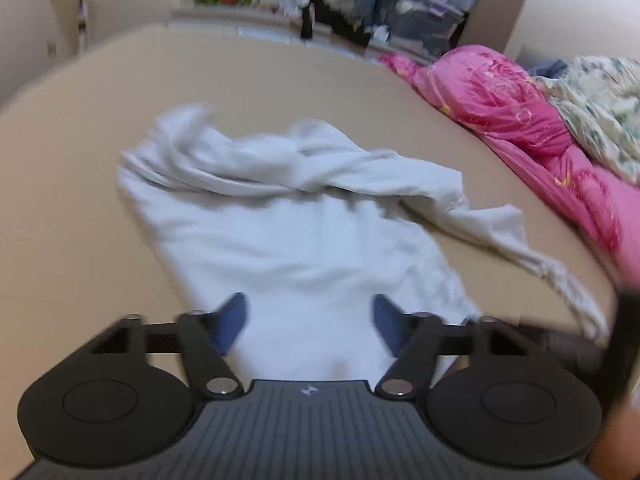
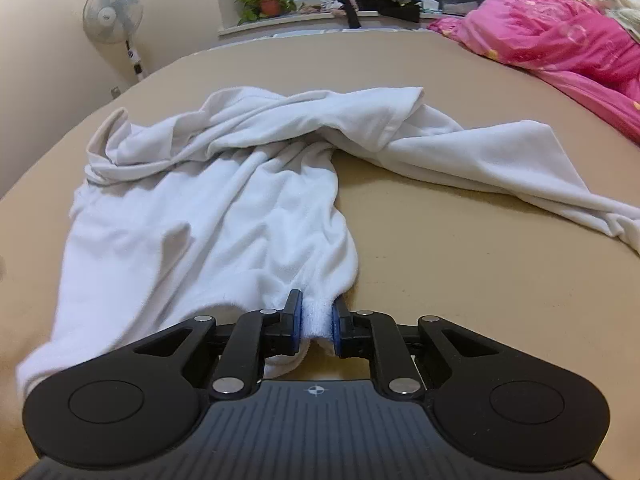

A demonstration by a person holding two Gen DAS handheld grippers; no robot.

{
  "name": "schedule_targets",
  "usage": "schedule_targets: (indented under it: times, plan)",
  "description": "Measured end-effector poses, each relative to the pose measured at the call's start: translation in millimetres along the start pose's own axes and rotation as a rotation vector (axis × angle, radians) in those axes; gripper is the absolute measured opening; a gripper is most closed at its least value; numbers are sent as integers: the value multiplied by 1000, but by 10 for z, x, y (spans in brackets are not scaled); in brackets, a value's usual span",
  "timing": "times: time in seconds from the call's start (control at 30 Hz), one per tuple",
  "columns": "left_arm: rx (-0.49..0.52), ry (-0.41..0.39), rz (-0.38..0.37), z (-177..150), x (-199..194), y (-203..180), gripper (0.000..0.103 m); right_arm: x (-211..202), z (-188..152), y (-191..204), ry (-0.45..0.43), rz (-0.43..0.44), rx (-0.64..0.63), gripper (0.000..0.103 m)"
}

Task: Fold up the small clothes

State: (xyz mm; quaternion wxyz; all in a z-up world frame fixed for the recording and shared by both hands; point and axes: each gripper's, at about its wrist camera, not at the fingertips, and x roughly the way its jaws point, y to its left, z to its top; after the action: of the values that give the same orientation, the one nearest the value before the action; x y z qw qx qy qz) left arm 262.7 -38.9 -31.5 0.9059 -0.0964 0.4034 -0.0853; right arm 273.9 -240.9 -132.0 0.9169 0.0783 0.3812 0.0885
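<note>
A white long-sleeved garment (image 1: 296, 240) lies rumpled on a tan bed surface (image 1: 80, 200). In the left wrist view my left gripper (image 1: 310, 320) is open, its blue pads wide apart just above the garment's near edge, holding nothing. In the right wrist view the same garment (image 2: 200, 220) spreads ahead, one sleeve (image 2: 500, 160) trailing right. My right gripper (image 2: 316, 318) is shut on the garment's near hem, white cloth bunched between the blue pads.
A pink quilt (image 2: 560, 40) and a floral blanket (image 1: 600, 112) are piled at the right of the bed. A standing fan (image 2: 114, 12) is at the far left, with a potted plant (image 2: 270, 0) and clutter on the window sill behind.
</note>
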Motion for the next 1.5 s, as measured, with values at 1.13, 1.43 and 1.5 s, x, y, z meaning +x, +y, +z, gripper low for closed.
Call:
schedule_targets:
  times: [1.13,1.43,1.5]
  plan:
    - [-276,106,80,-1070,-1732,1559,52,-1501,-1039,-562,135,-132,192,32]
    - [-141,280,236,-1300,-1237,1496,32,-1183,-1153,-453,202,-212,105,18]
    - [-76,269,226,-1274,-1286,1413,10,-1218,-1168,-409,187,-192,77,6]
